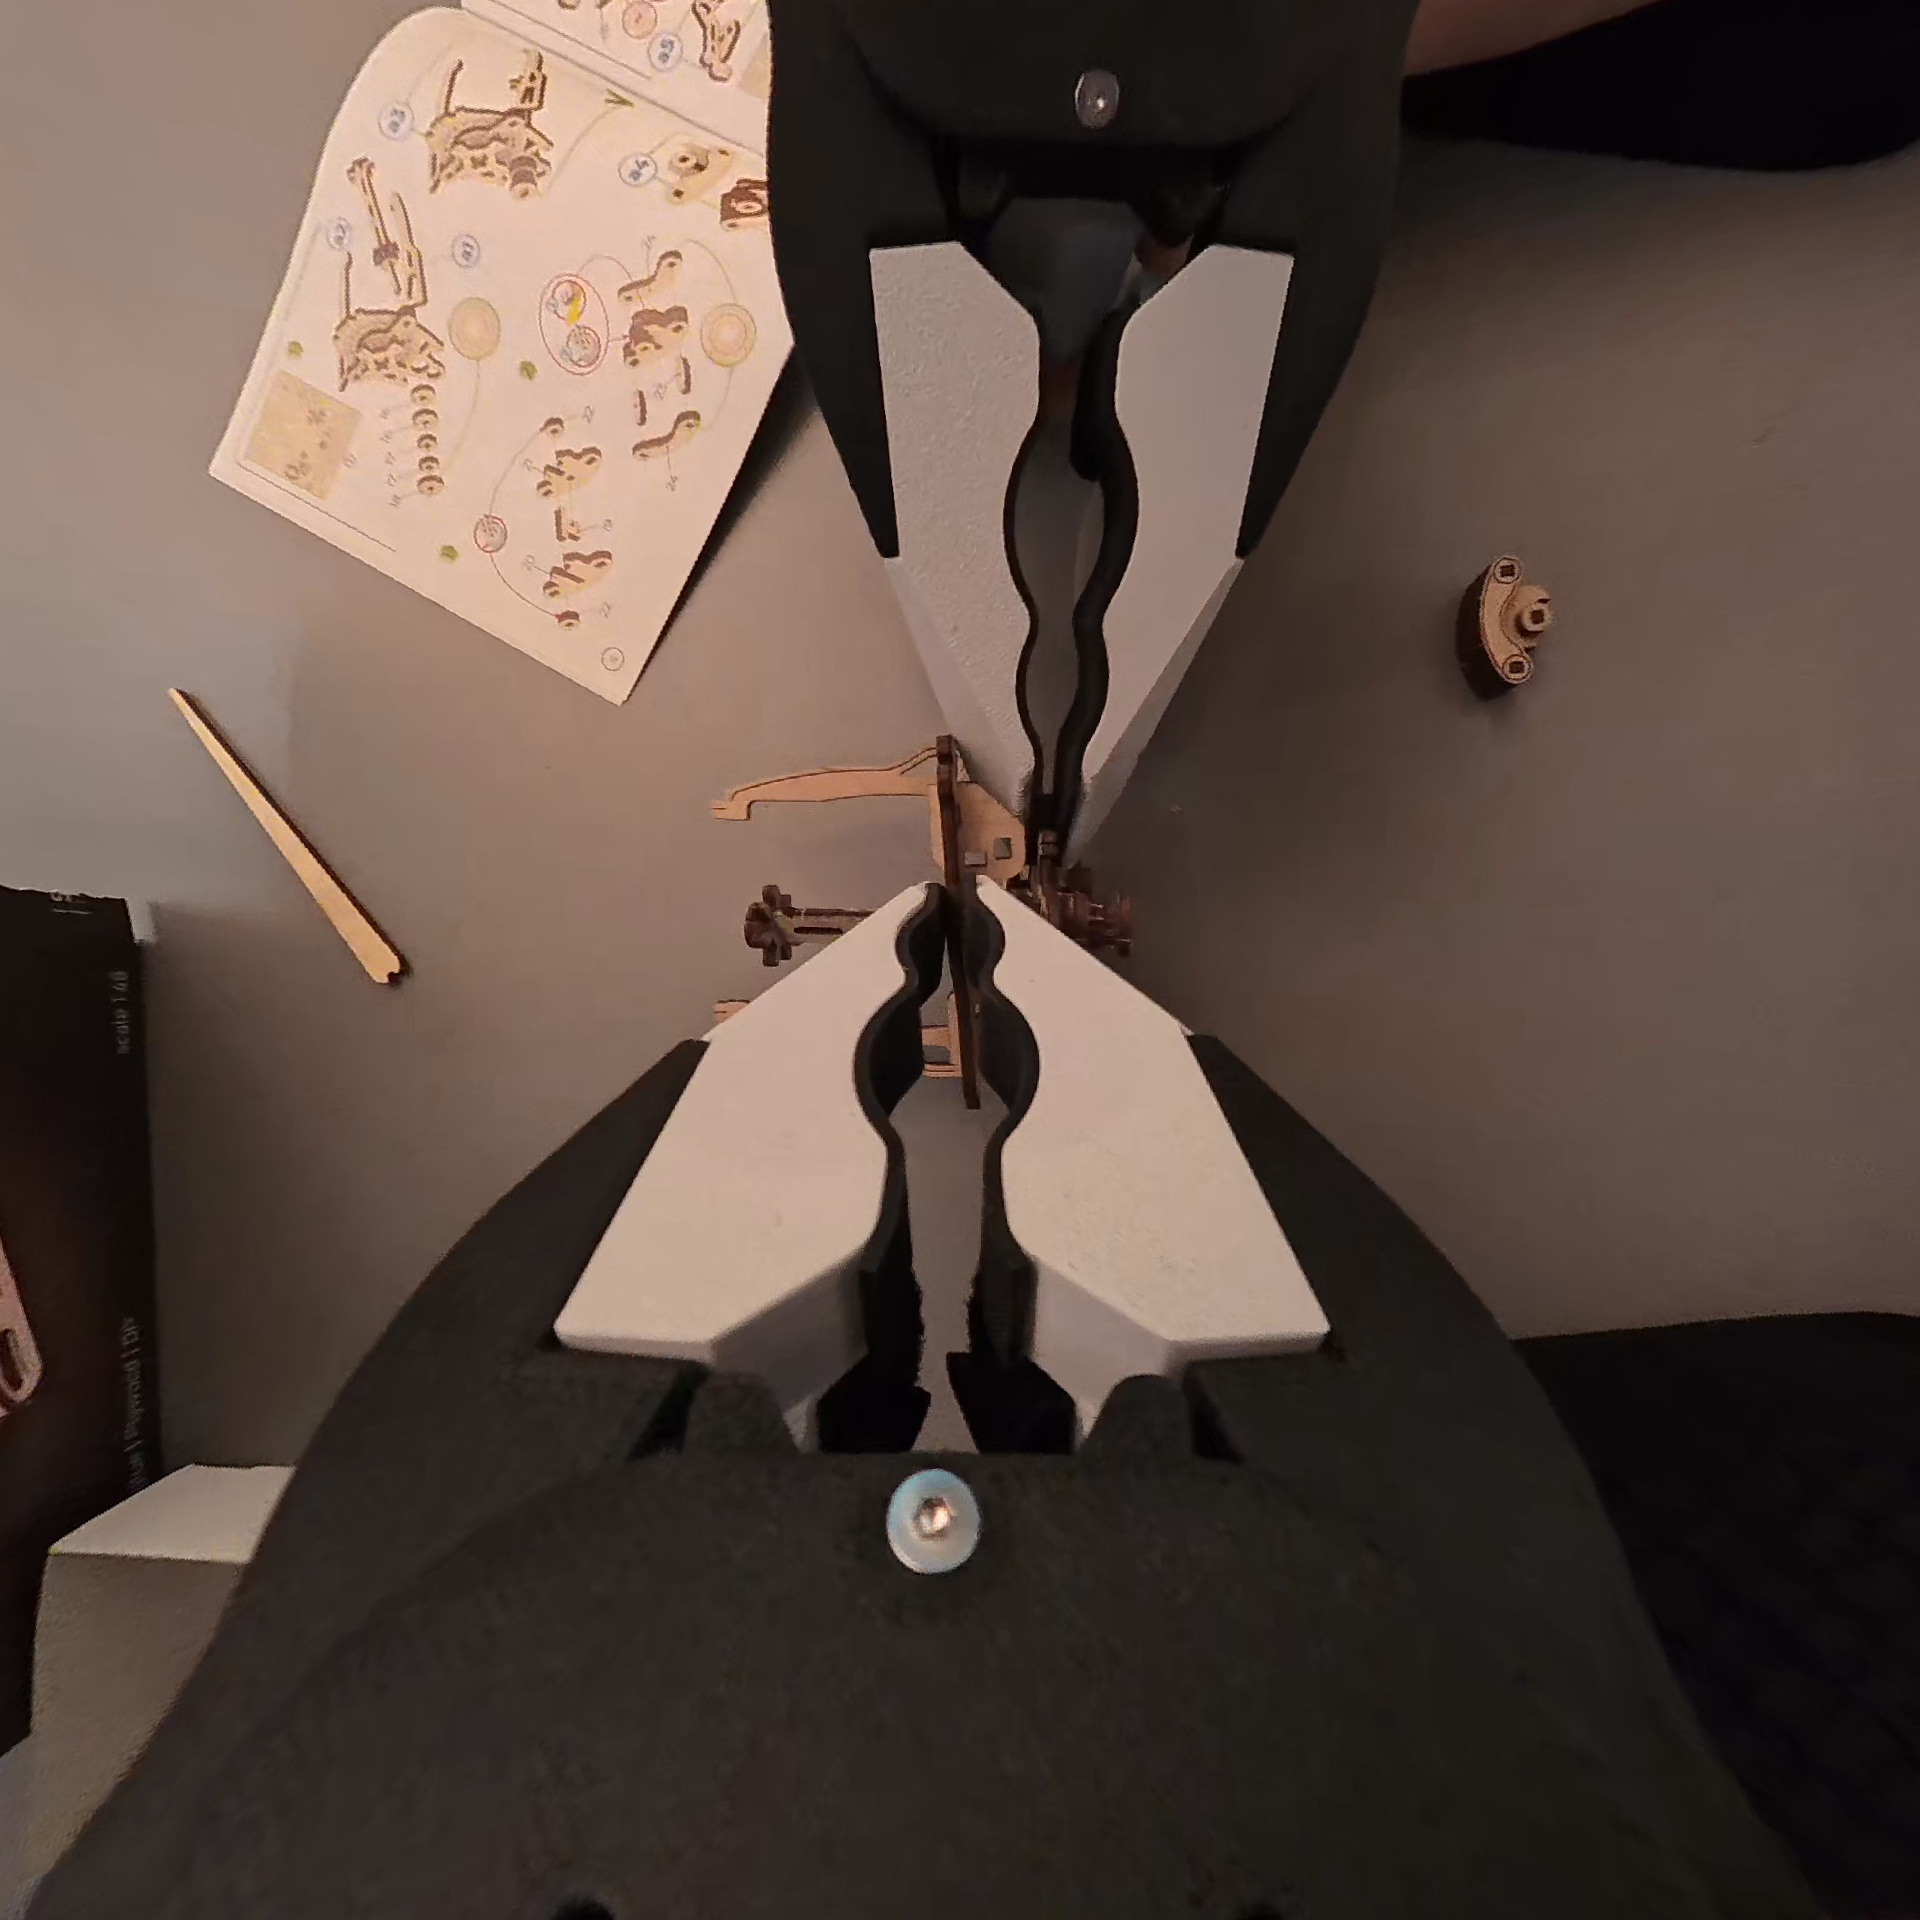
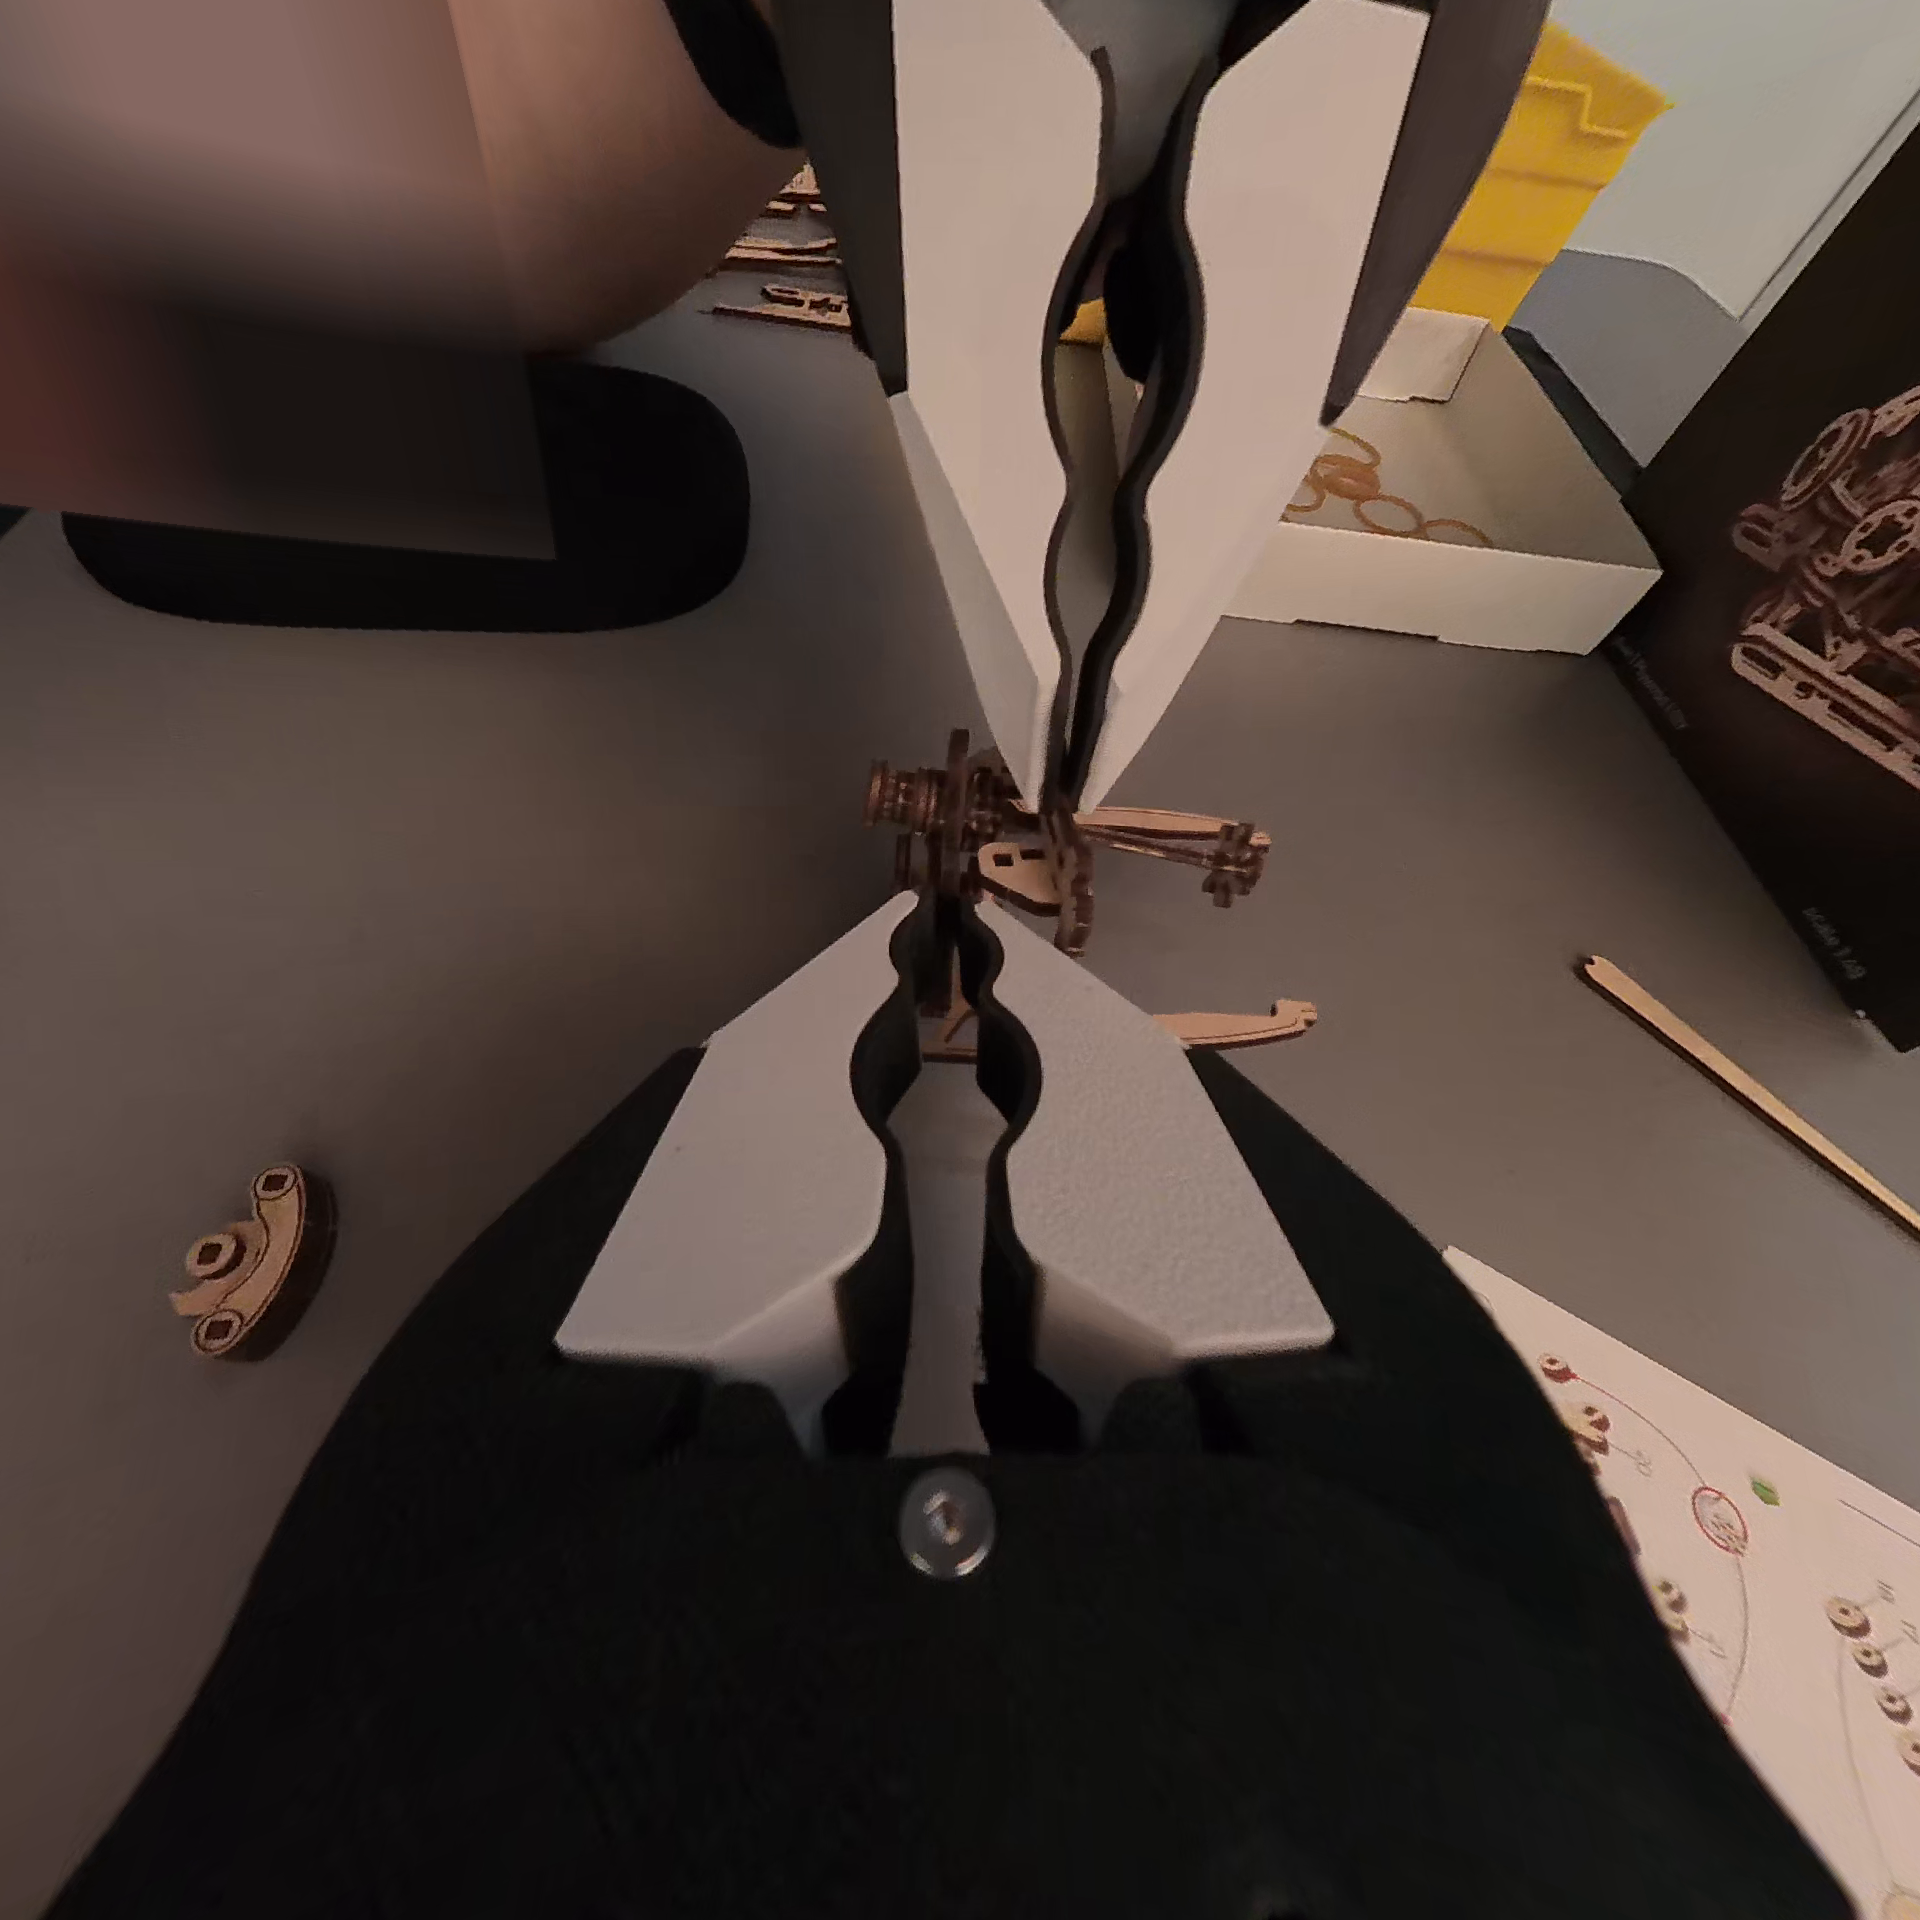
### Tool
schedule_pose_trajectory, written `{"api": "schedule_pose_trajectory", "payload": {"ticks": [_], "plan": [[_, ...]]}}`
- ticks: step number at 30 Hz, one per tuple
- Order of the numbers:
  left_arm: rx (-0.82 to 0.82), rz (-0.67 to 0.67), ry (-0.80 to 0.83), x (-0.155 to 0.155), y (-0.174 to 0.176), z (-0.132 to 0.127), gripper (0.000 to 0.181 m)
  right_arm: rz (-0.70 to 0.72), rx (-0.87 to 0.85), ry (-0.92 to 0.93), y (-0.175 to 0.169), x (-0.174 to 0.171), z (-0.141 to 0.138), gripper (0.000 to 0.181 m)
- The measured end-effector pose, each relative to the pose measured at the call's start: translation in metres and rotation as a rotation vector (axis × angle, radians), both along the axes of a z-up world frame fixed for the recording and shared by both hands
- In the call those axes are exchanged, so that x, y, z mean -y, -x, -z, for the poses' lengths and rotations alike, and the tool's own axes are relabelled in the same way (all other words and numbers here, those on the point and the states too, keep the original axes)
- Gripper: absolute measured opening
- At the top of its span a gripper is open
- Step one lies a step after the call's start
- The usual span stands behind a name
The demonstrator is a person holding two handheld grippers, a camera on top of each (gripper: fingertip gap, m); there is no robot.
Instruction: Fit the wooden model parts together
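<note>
A small wooden model (image 1: pixel 977 826) of thin laser-cut plates, gears and long arms is held just above the grey table between both grippers. My left gripper (image 1: pixel 951 896) comes from the bottom of the left wrist view and is shut on a thin upright plate of the model. My right gripper (image 1: pixel 1049 821) comes from the top and is shut on the model's far gear side. In the right wrist view my right gripper (image 2: pixel 940 909) is shut on a dark plate of the model (image 2: pixel 1023 862), and the left gripper (image 2: pixel 1060 800) pinches it from the far side.
A loose curved wooden piece (image 1: pixel 1501 629) (image 2: pixel 249 1262) and a wooden stick (image 1: pixel 286 836) (image 2: pixel 1745 1091) lie on the table. An instruction sheet (image 1: pixel 499 343) (image 2: pixel 1714 1558), a black box (image 2: pixel 1818 623), a white tray (image 2: pixel 1455 582) with rubber bands and a yellow bin (image 2: pixel 1538 166) stand around. Left and right tips are no more than a few centimetres apart. My right tips are roughly 12 cm from the loose curved wooden piece (image 1: pixel 1501 629). The right camera catches it too, in the right wrist view (image 2: pixel 260 1242).
</note>
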State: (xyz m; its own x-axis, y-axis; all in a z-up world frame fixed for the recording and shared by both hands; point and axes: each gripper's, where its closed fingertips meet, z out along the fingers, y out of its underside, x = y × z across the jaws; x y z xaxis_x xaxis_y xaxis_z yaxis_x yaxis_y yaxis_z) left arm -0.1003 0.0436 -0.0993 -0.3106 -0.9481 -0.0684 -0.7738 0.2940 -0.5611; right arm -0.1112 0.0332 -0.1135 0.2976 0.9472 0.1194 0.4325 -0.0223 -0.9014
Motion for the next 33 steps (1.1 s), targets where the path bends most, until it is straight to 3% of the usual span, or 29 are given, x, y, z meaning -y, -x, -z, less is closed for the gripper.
{"api": "schedule_pose_trajectory", "payload": {"ticks": [5,14,19,27,33], "plan": [[-0.002,-0.02,0.045,-0.002,0.0,0.001,0.0,0.036,0.023,0.042,-0.003,-0.005,0.01,0.013],[0.002,-0.053,0.024,-0.011,0.003,-0.004,0.0,0.058,-0.156,0.116,-0.013,-0.01,-0.016,0.016],[0.003,-0.057,0.002,-0.014,0.004,-0.006,0.0,0.165,-0.1,0.069,-0.031,-0.03,-0.015,0.021],[-0.031,-0.136,0.054,-0.026,0.004,0.001,0.0,-0.06,-0.189,0.212,-0.011,-0.04,-0.036,0.017],[-0.033,-0.17,0.094,-0.029,0.005,0.0,0.0,-0.168,-0.071,0.298,-0.004,-0.045,-0.024,0.009]]}}
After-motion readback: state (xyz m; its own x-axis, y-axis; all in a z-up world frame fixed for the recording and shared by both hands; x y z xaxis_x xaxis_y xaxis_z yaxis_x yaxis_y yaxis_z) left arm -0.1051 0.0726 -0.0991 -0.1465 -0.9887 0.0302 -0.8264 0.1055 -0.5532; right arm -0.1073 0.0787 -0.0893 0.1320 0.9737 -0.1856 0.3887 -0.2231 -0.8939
